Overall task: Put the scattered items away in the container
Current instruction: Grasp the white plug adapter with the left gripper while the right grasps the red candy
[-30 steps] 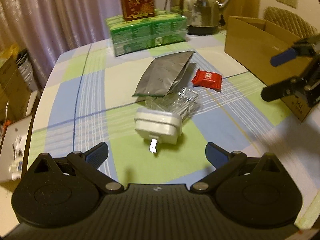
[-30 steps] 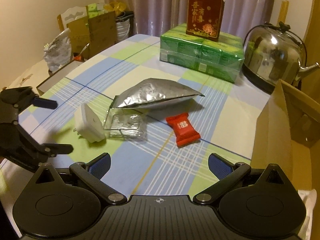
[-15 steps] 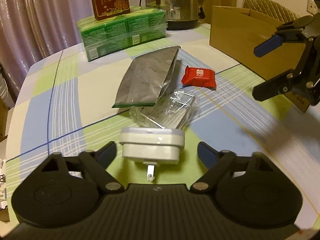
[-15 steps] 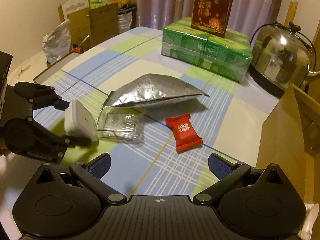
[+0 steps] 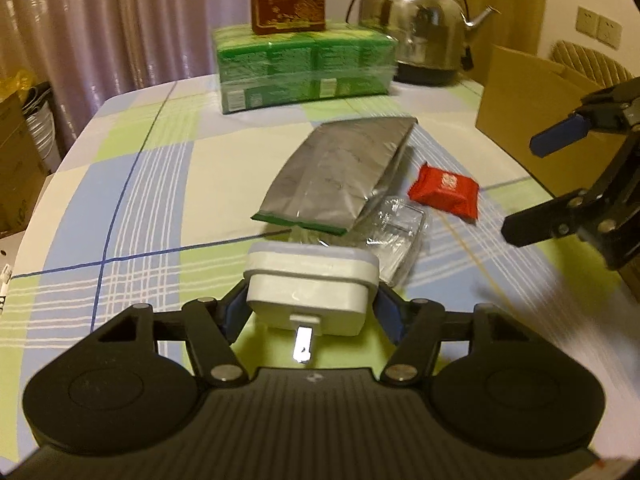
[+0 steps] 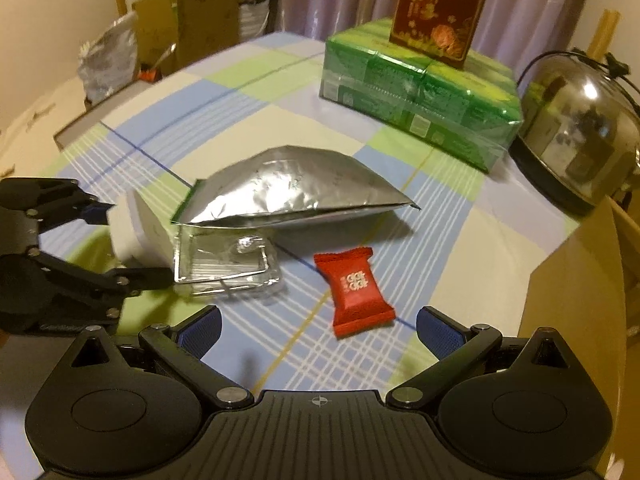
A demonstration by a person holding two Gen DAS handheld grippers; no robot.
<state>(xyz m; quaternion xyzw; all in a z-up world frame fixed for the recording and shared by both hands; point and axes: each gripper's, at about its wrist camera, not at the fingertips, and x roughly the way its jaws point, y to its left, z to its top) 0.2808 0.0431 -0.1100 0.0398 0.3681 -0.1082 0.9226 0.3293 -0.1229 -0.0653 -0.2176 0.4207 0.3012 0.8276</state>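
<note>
The left gripper (image 5: 311, 312) is clamping the white plug adapter (image 5: 310, 286), risking dragging the clear plastic tray (image 5: 394, 236) touching it, while the right gripper (image 6: 318, 326) is gaping empty.

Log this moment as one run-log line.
left gripper: shut on white plug adapter | right gripper: open, empty, near red candy packet | cardboard box: nothing placed yet

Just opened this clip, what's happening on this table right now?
A person works with two tools. The left hand-held gripper has its fingers against both sides of the white plug adapter, which sits on the tablecloth. The right hand-held gripper hangs open just short of the red candy packet. The silver foil pouch and clear plastic tray are not yet in the cardboard box.
</note>
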